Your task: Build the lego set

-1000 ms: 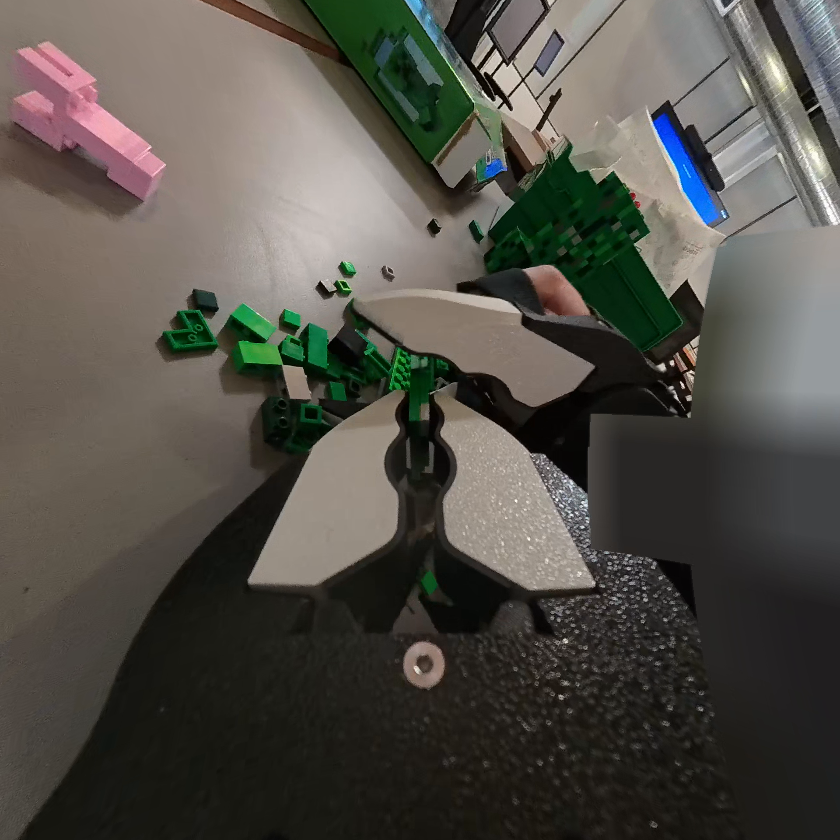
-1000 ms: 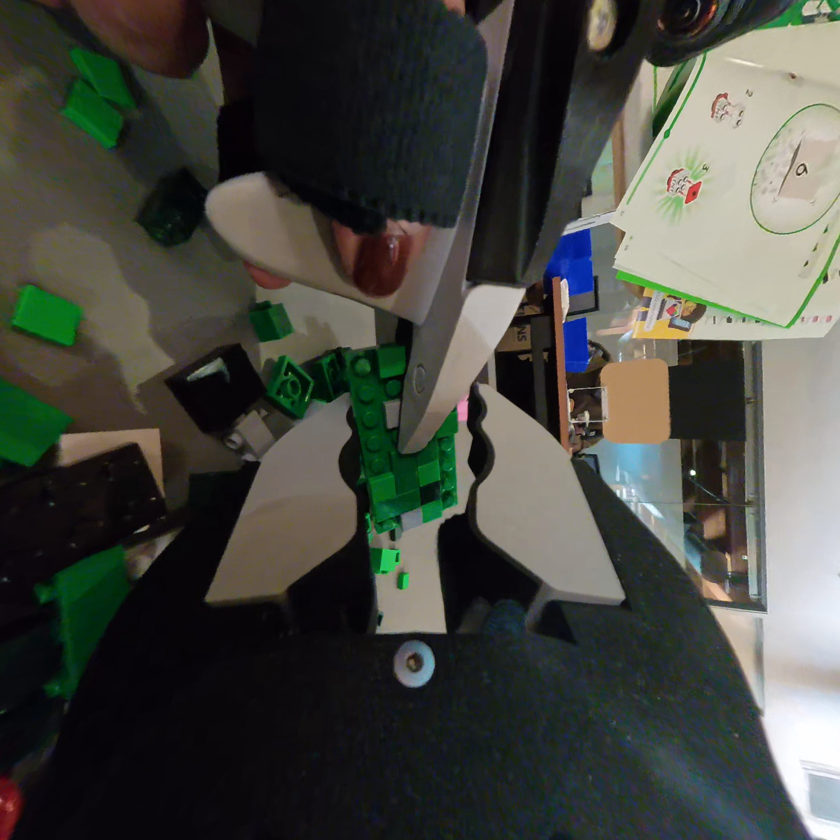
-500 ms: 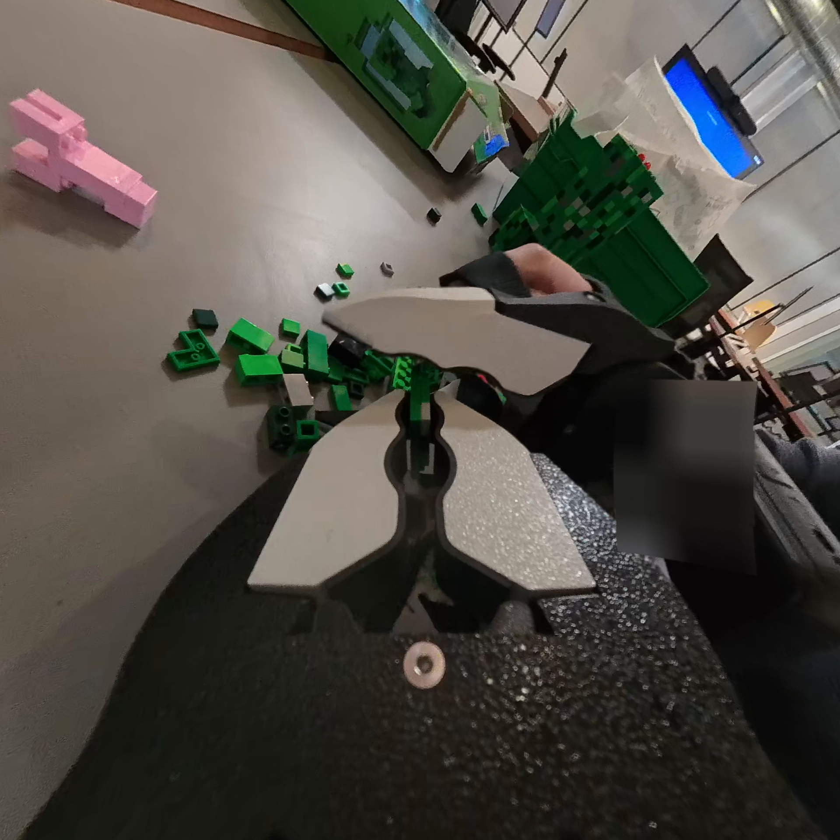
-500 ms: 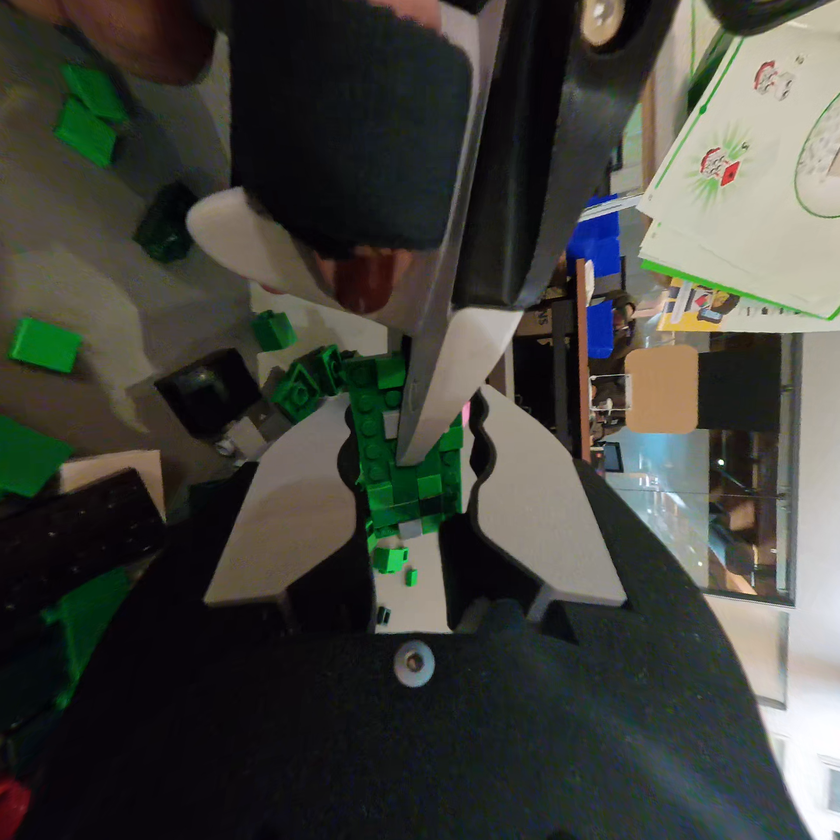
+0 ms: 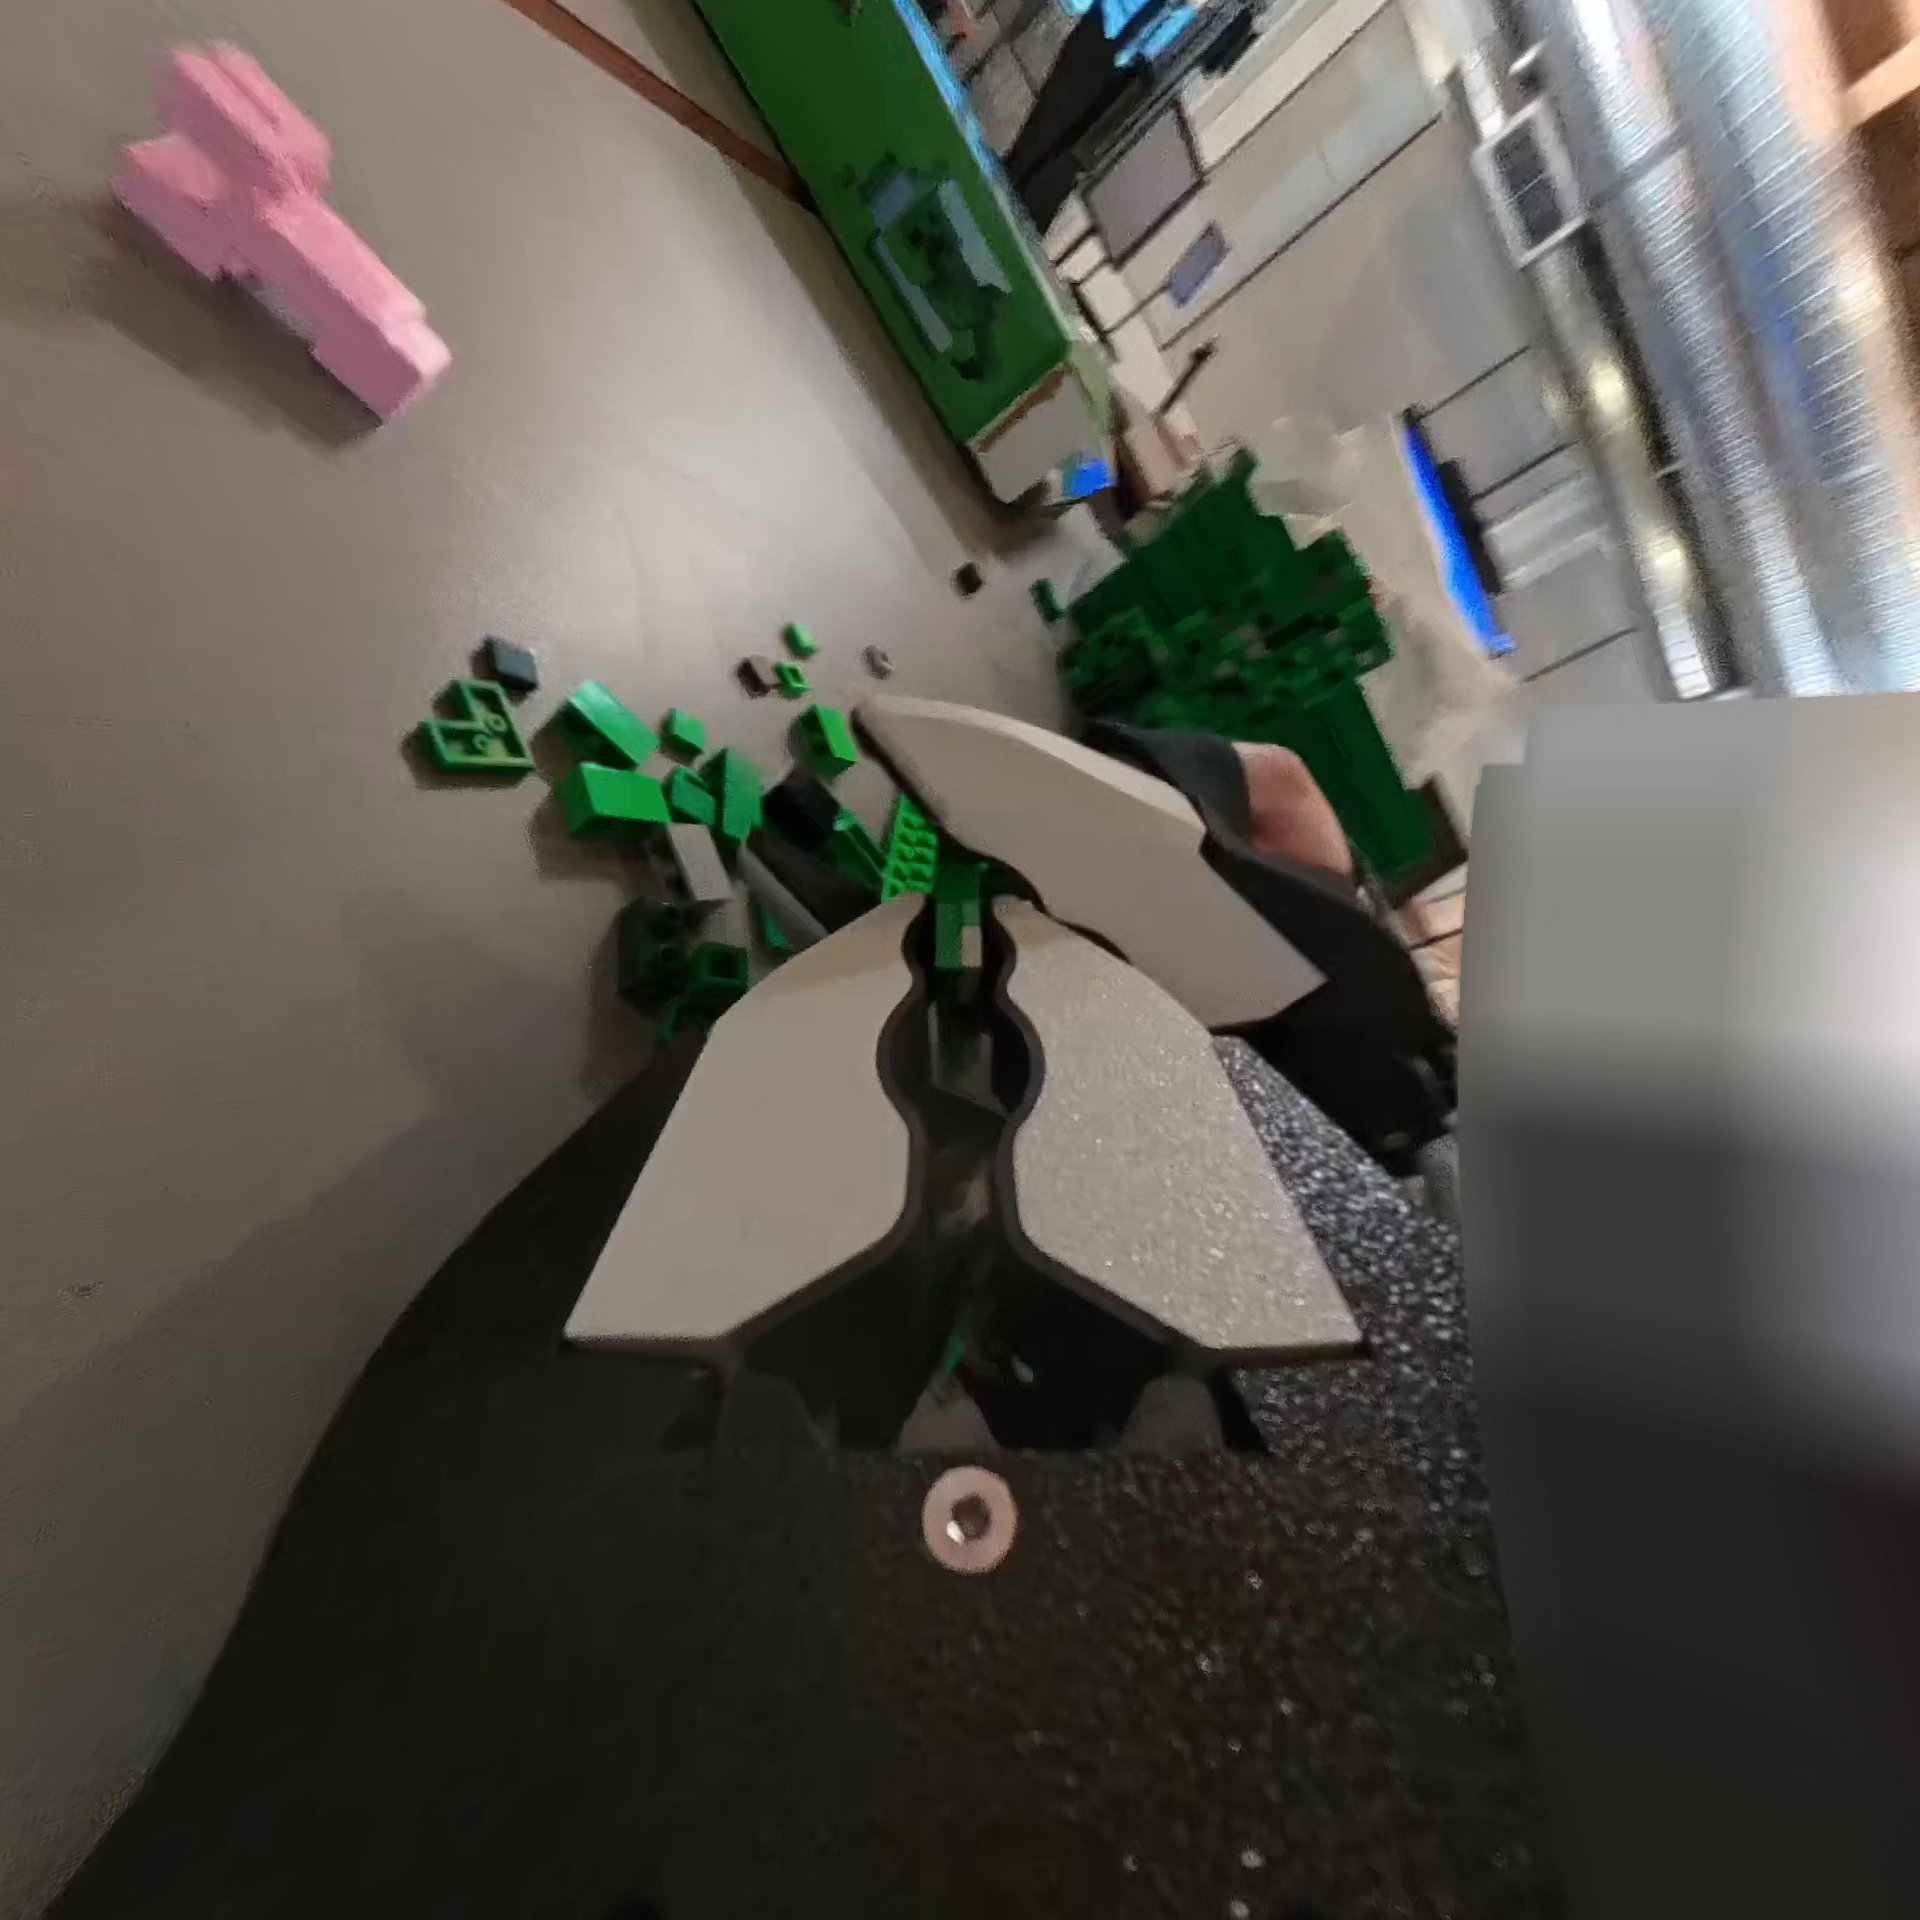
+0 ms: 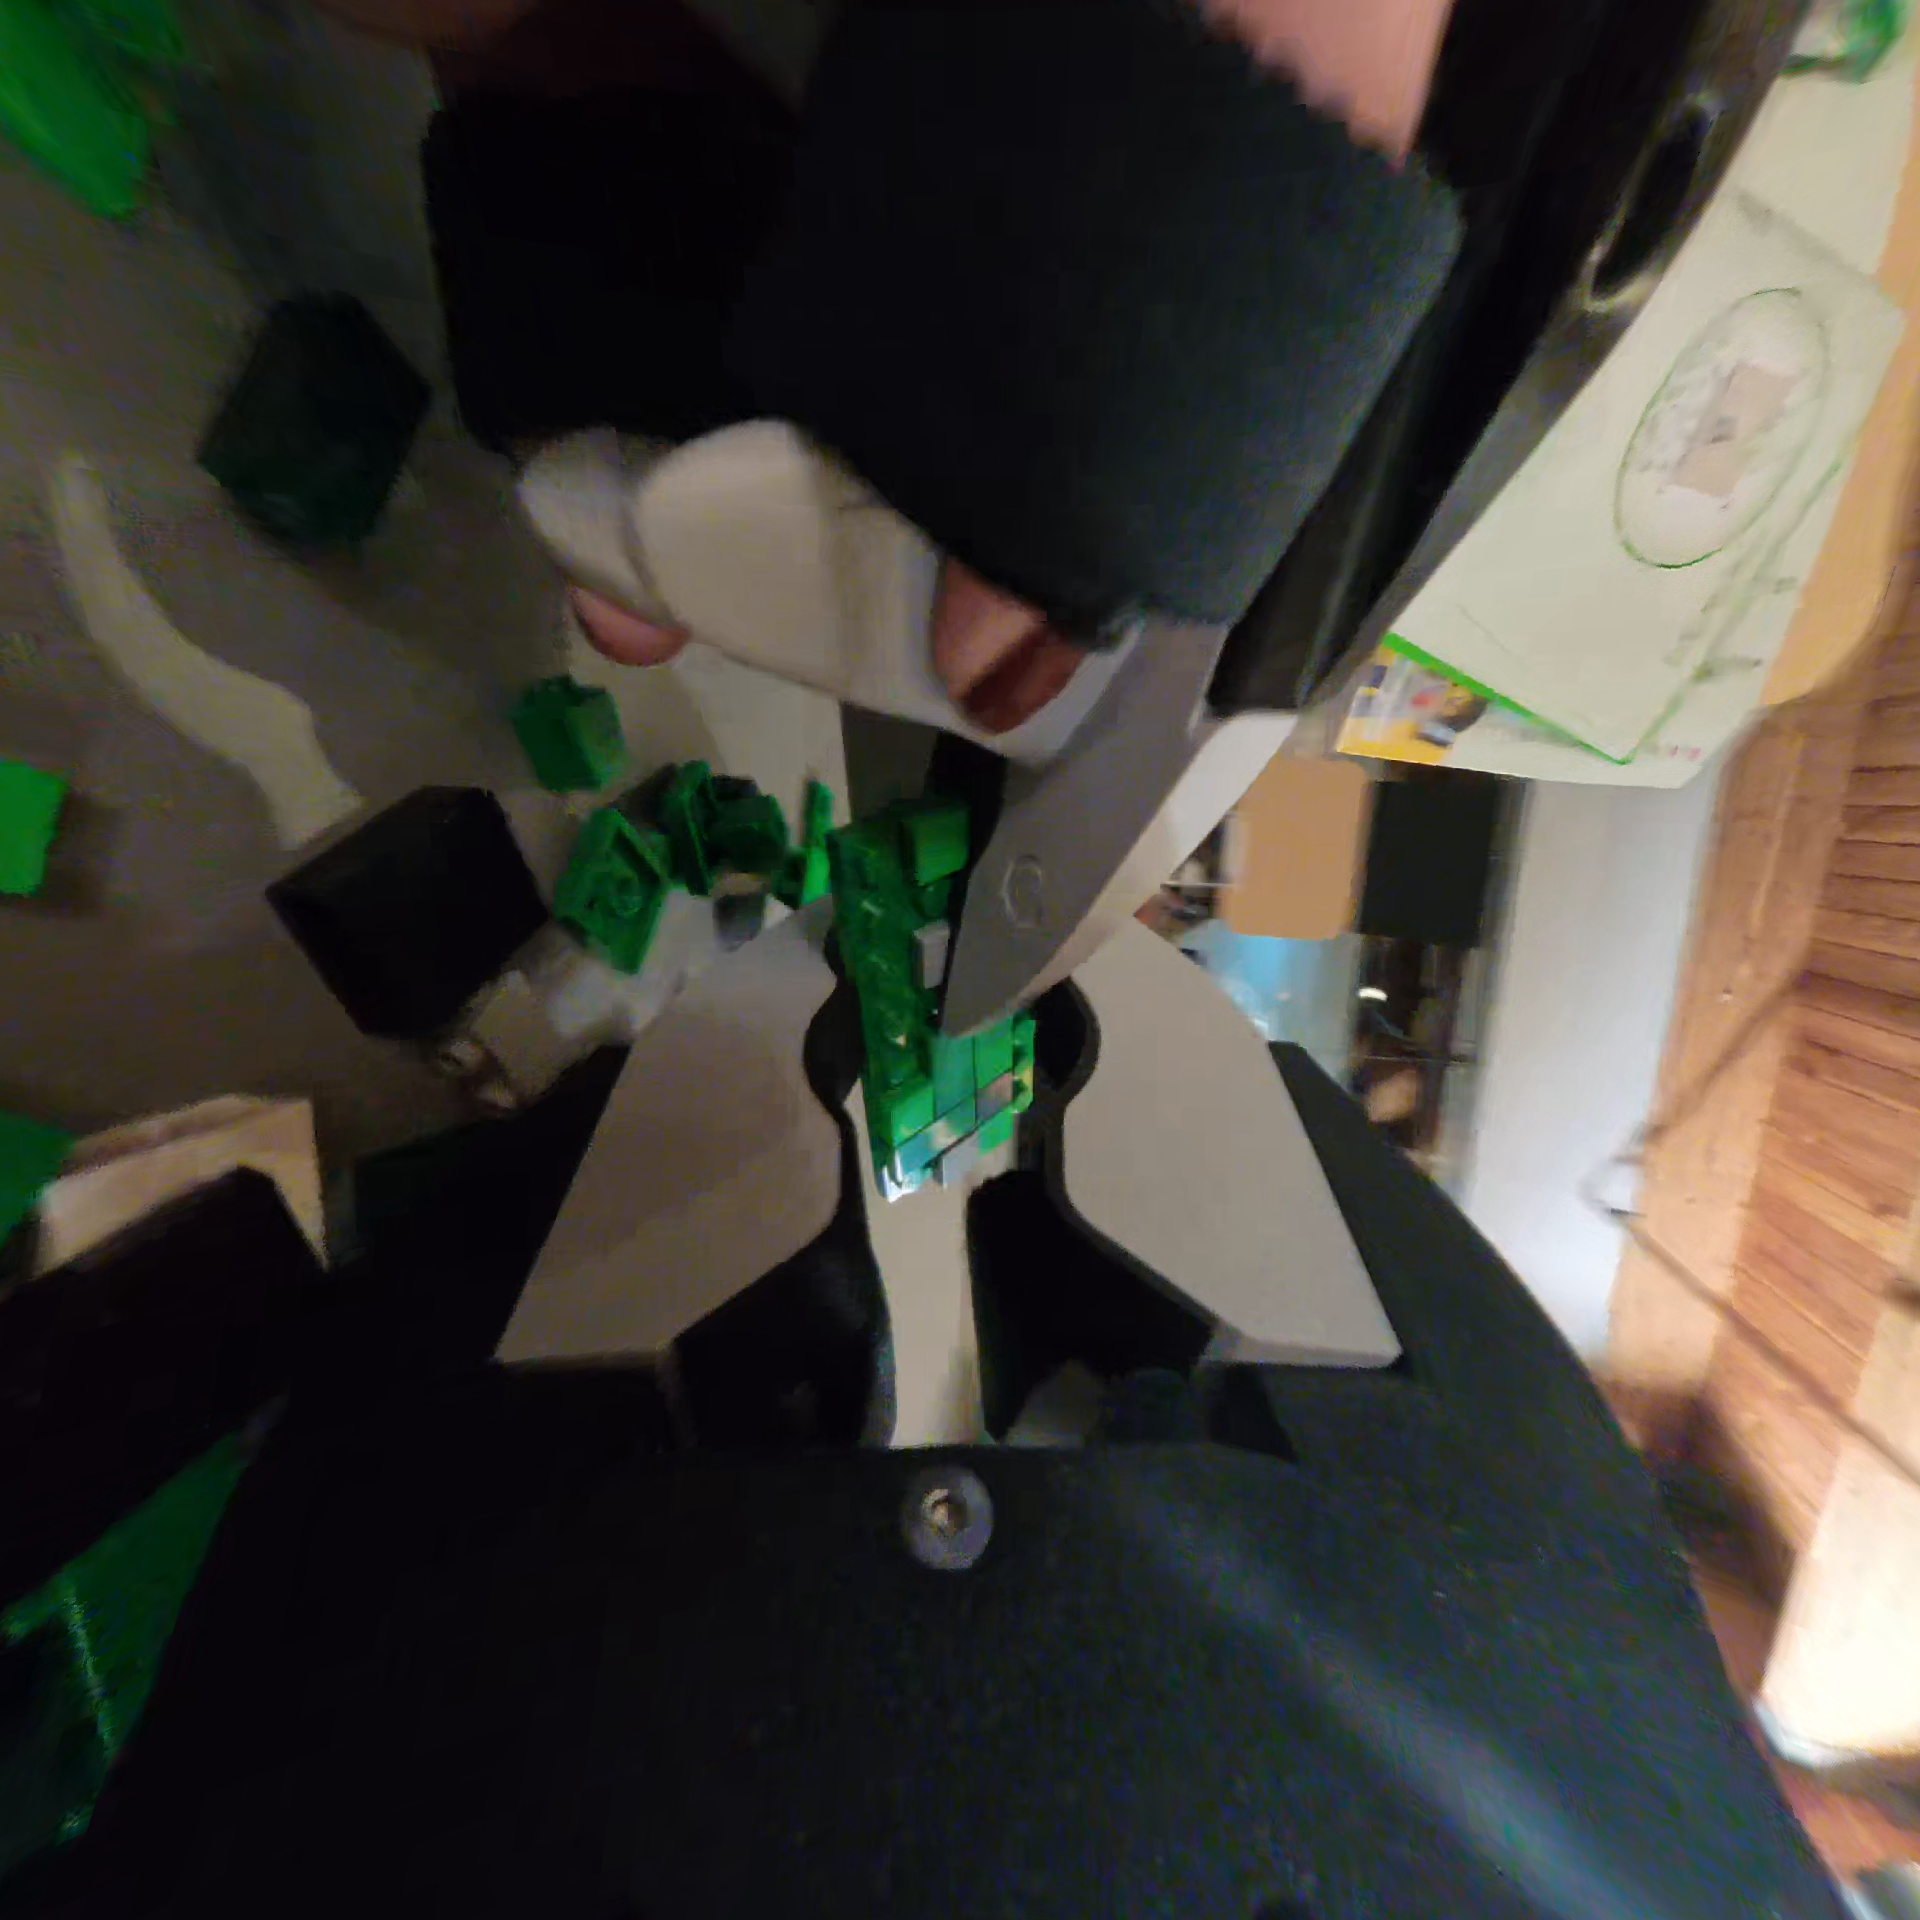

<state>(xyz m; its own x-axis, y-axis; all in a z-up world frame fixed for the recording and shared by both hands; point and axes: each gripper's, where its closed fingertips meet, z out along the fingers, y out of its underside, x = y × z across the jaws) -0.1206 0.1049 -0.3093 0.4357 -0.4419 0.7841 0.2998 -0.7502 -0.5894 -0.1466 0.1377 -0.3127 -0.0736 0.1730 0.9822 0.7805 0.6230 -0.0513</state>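
Both grippers are on the same piece here: the left gripper (image 5: 958, 930) is pinched tight on the edge of a small green build (image 5: 951, 914), and the right gripper (image 6: 940, 1049) clamps that same build (image 6: 940, 1039) from the other side, holding it up above the table (image 5: 312, 831). In the right wrist view the build sits upright between the grey fingers (image 6: 1174, 1164), studded side facing left, green tiles with a few grey ones facing right, and a tip of the other gripper presses against its upper half. A gloved hand (image 6: 1039, 364) wraps that gripper just above, bare fingertips poking out. Below and behind, a loose brick pile (image 5: 665, 800) is scattered on the table, greens mostly, with a black block (image 6: 405, 914) among them. Farther off, a pink model (image 5: 281, 260) lies on its own, well apart from the pile, and a big green model (image 5: 1236, 644) stands near the table's far side beside a green box (image 5: 925, 239). An instruction booklet (image 6: 1662, 499) hangs at upper right, blurred.
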